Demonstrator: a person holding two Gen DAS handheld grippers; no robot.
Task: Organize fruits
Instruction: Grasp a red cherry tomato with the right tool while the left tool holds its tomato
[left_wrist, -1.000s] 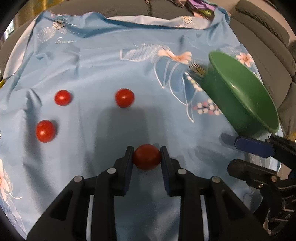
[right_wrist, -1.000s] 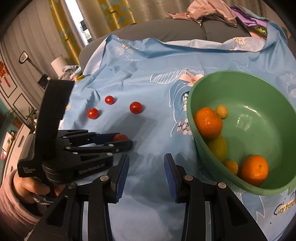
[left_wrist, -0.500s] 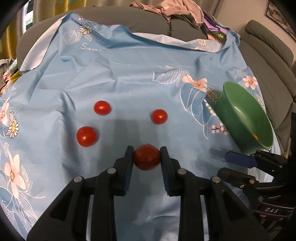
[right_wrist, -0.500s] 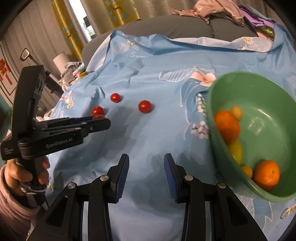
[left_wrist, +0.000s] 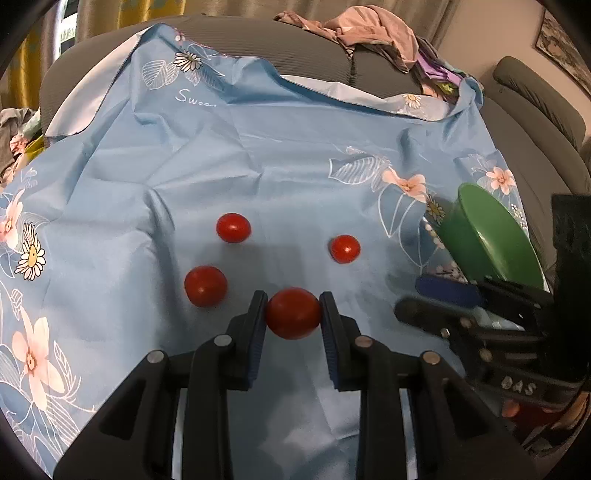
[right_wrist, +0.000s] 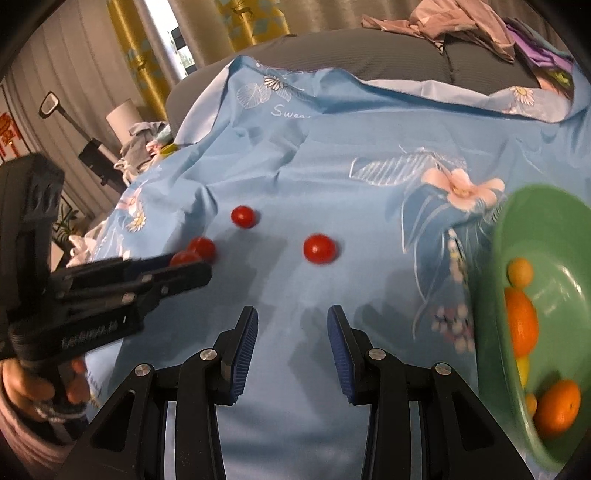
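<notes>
My left gripper (left_wrist: 293, 314) is shut on a red tomato (left_wrist: 293, 313) and holds it above the blue floral cloth (left_wrist: 258, 155). Three more red tomatoes lie on the cloth: one far left (left_wrist: 233, 228), one near left (left_wrist: 205, 285), one right (left_wrist: 345, 249). A green bowl (left_wrist: 487, 240) stands at the right; in the right wrist view the bowl (right_wrist: 491, 295) holds oranges (right_wrist: 521, 325) and small yellow fruit. My right gripper (right_wrist: 293, 328) is open and empty over the cloth, left of the bowl. The left gripper also shows in the right wrist view (right_wrist: 184, 273).
The cloth covers a grey sofa (left_wrist: 314, 62) with crumpled clothes (left_wrist: 369, 33) on its back. A grey armrest (left_wrist: 535, 96) is at the right. Yellow curtains (right_wrist: 147, 55) and a lamp (right_wrist: 122, 114) stand at the left.
My left gripper has lifted and drawn back with the tomato; the cloth tomatoes look farther away. My right gripper moved left, so the bowl slid toward the right edge of its view.
</notes>
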